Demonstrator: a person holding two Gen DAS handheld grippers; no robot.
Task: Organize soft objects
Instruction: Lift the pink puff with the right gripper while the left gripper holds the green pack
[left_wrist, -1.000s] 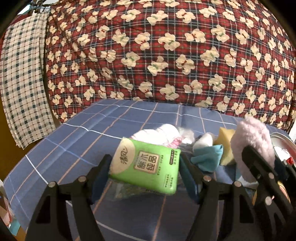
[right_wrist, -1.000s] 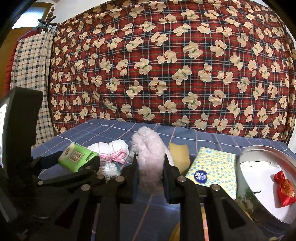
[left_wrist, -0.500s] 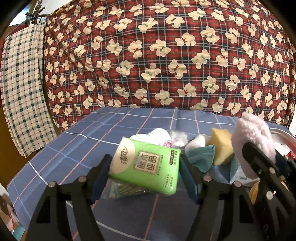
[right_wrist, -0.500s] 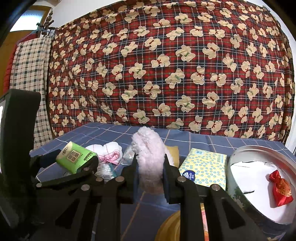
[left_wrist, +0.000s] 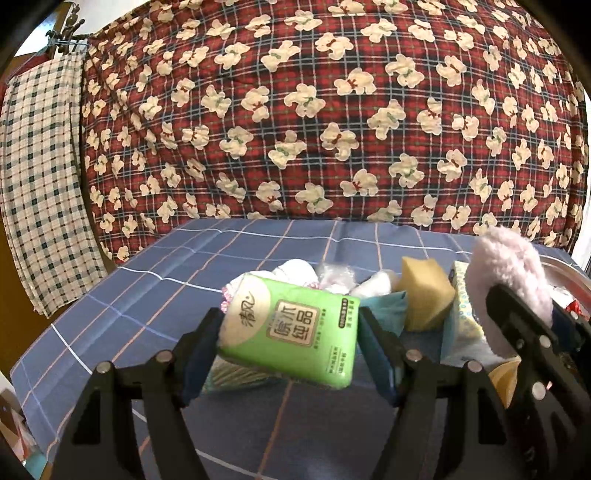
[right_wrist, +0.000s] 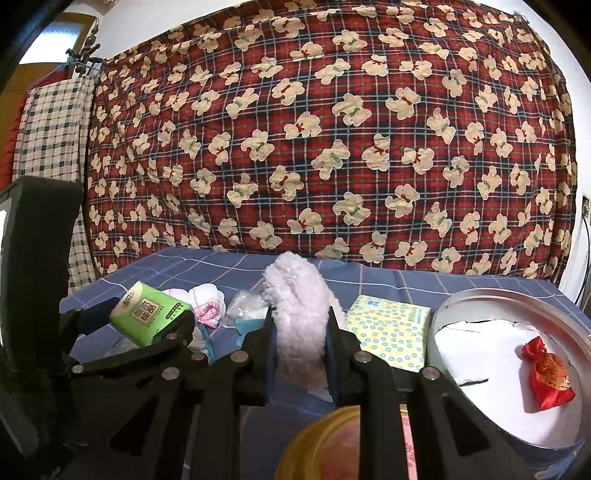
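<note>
My left gripper (left_wrist: 290, 349) is shut on a green tissue pack (left_wrist: 291, 341) and holds it above the blue checked cloth; the pack also shows in the right wrist view (right_wrist: 149, 317). My right gripper (right_wrist: 301, 354) is shut on a fluffy pink-white pad (right_wrist: 301, 314), which also shows in the left wrist view (left_wrist: 511, 273). Both are lifted off the table. A round metal tin (right_wrist: 480, 299) with white lining holds a red pouch (right_wrist: 548, 373) at the right.
On the table lie a yellow sponge (left_wrist: 424, 291), a yellow dotted tissue pack (right_wrist: 388, 326), a teal cloth (left_wrist: 384, 310), a white-pink knitted item (right_wrist: 207, 304) and a clear plastic bag (right_wrist: 245, 308). A yellow round lid (right_wrist: 325, 443) lies near. A red bear-print cloth (right_wrist: 332, 147) hangs behind.
Both grippers have risen with their loads; the table and its objects sit lower in both views. Neither grip has changed.
</note>
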